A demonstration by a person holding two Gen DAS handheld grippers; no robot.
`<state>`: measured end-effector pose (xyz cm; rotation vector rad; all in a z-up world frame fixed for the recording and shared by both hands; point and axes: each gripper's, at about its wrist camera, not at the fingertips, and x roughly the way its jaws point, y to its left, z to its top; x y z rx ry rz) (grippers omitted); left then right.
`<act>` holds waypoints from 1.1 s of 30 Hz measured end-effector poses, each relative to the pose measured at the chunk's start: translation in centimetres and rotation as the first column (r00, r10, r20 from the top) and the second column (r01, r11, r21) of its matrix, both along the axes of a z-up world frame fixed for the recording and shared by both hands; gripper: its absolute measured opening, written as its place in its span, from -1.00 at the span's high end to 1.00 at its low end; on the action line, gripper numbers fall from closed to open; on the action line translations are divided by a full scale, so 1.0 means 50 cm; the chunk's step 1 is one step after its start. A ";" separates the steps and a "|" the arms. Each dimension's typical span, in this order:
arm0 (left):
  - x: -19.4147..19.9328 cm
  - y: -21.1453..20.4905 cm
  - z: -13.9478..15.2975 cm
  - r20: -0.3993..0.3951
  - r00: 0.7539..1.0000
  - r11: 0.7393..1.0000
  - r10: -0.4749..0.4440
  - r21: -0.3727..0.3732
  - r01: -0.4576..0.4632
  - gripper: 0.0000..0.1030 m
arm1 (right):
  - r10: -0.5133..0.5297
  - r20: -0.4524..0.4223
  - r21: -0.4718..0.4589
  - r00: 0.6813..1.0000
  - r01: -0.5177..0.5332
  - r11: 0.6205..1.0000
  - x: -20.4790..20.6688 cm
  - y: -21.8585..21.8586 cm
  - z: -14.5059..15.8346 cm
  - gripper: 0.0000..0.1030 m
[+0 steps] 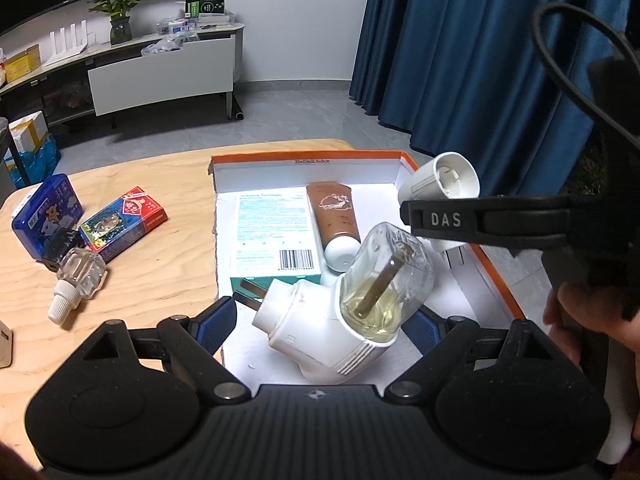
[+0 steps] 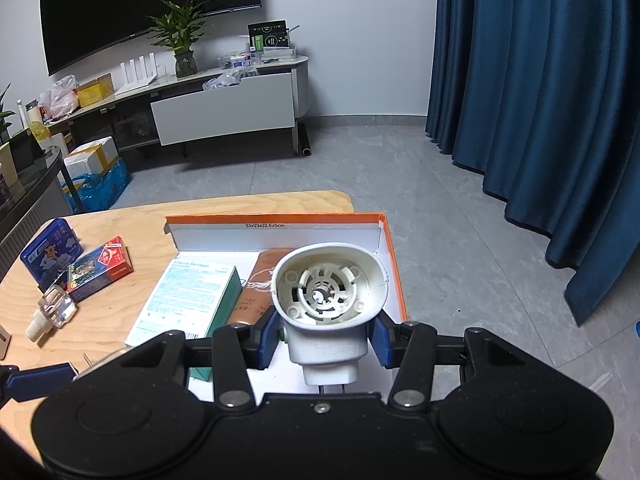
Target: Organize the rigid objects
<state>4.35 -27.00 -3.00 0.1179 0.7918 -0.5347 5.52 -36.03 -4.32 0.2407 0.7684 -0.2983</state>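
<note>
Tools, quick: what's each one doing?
Left tool: closed on the white plug-in heater with bottle.
Right tool: closed on an empty white plug-in heater.

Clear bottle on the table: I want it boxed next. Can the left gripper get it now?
Probably not yet: nothing blocks the clear bottle, but the left gripper has a white plug-in between its fingers.

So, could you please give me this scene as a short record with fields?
left gripper: straddles the bottled vaporizer over the box; grip unclear
right gripper: shut on the empty vaporizer
orange-rimmed box: holds the bandage box and brown tube
table, outside the box: blue tin, red carton, clear bottle
</note>
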 end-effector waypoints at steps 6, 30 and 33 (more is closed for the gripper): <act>0.005 -0.009 -0.010 -0.008 1.000 1.000 -0.016 0.005 0.016 -0.76 | 0.005 -0.015 0.017 1.000 -0.005 1.000 0.028 -0.023 -0.012 -0.11; 0.046 -0.101 -0.009 -0.047 0.994 0.993 -0.101 -0.073 0.097 -0.78 | -0.080 0.176 -0.053 0.981 0.091 0.994 -0.059 -0.075 0.101 -0.42; 0.033 -0.088 0.012 0.002 0.994 0.992 -0.106 -0.066 0.106 -0.82 | -0.078 0.184 -0.065 0.980 0.092 0.994 -0.067 -0.062 0.112 -0.46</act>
